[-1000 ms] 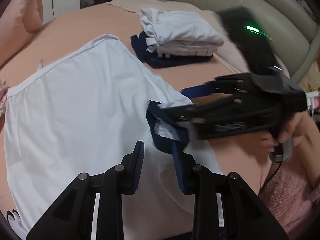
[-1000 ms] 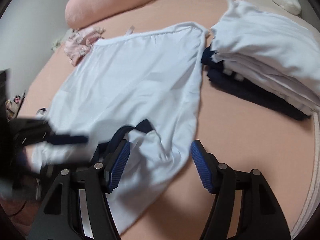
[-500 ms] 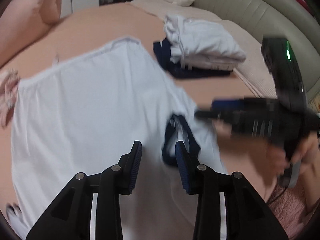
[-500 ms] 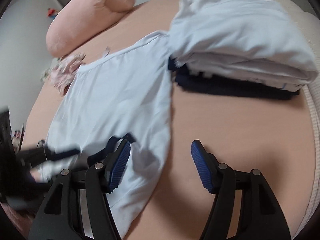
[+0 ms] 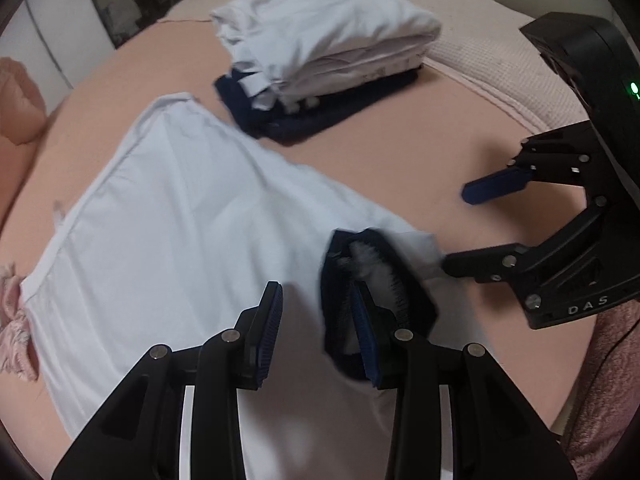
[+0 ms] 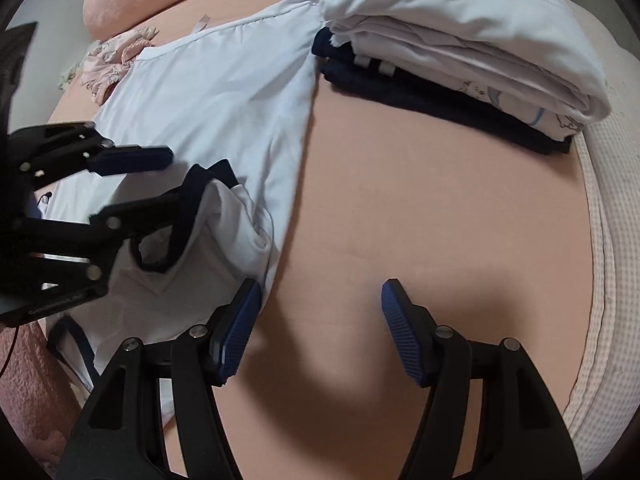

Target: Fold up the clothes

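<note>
Shirt collar beside open left hand-held gripper.

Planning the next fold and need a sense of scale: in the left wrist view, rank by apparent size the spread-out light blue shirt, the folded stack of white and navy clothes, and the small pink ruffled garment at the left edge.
1. Spread-out light blue shirt: largest, though nearest the camera.
2. Folded stack of white and navy clothes: smaller, but farther off.
3. Pink ruffled garment: smallest as seen; the frame edge cuts it off, so its full extent is unsure.
</note>
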Action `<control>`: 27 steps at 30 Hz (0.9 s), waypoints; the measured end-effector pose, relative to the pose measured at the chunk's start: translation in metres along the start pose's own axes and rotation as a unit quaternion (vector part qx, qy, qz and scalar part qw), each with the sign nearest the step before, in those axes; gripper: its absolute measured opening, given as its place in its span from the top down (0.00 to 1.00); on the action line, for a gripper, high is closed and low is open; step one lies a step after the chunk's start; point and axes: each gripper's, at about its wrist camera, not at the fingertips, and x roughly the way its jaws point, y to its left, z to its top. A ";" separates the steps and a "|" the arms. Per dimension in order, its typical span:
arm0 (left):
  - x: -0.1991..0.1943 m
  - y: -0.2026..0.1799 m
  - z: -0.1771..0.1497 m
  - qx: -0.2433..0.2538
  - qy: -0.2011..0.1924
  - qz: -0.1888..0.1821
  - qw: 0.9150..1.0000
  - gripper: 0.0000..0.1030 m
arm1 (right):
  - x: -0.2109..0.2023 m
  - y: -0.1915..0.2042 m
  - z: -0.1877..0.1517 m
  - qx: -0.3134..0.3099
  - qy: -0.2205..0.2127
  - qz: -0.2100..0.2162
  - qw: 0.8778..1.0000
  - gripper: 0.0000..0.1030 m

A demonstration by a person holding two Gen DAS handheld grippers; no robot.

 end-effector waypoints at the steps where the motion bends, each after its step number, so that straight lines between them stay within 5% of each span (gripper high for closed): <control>1: 0.002 -0.005 0.002 0.013 0.005 -0.005 1.000 0.64 | -0.002 -0.002 0.001 0.008 -0.005 0.005 1.000 0.37; 7: 0.014 -0.022 0.018 0.036 0.000 -0.019 0.999 0.65 | -0.002 -0.022 0.008 0.047 -0.019 0.046 0.998 0.37; 10: 0.023 -0.018 0.024 0.017 -0.005 -0.032 0.999 0.80 | 0.002 -0.027 0.007 0.054 -0.015 0.056 0.997 0.37; 12: 0.026 -0.017 0.026 0.005 -0.013 -0.031 0.999 0.81 | 0.004 -0.028 0.008 0.055 -0.016 0.061 0.996 0.34; 22: 0.005 0.020 0.020 -0.141 -0.091 0.040 0.985 0.81 | 0.000 -0.018 -0.004 0.000 -0.012 0.038 0.999 0.27; 27: -0.022 0.033 -0.007 -0.178 -0.108 0.004 0.978 0.81 | -0.014 -0.041 0.003 0.062 -0.045 0.059 0.995 0.31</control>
